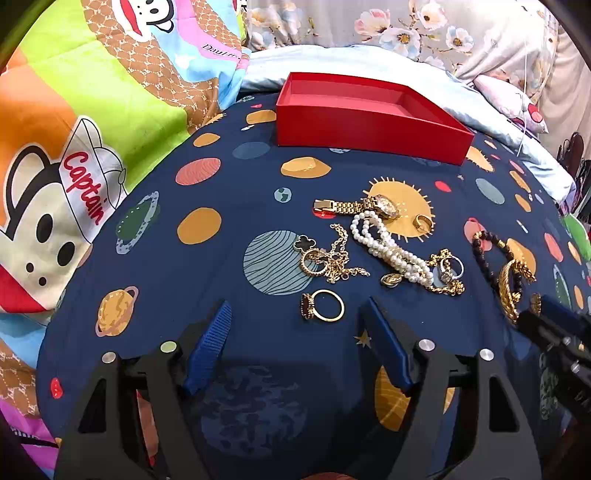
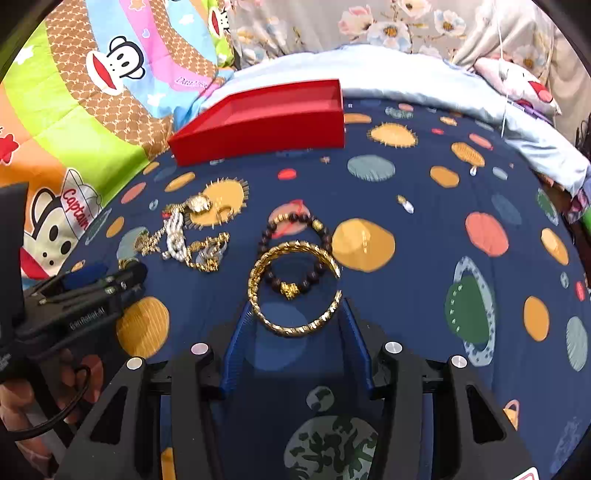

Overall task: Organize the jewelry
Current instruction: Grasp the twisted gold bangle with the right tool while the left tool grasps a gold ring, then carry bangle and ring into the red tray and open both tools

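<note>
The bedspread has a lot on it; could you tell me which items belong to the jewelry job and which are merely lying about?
For the job:
red box
gold watch
pearl strand
gold ring
gold bangle
dark bead bracelet

Lying about:
cartoon monkey quilt
floral pillow
pale blue sheet

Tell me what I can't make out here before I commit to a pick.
- Red box floor: near wall hides part of it in both views.
- Jewelry pile: small and blurred in right wrist view; tangled pieces blend.
- Gold bangle: lower end hidden behind right tool in left wrist view.
</note>
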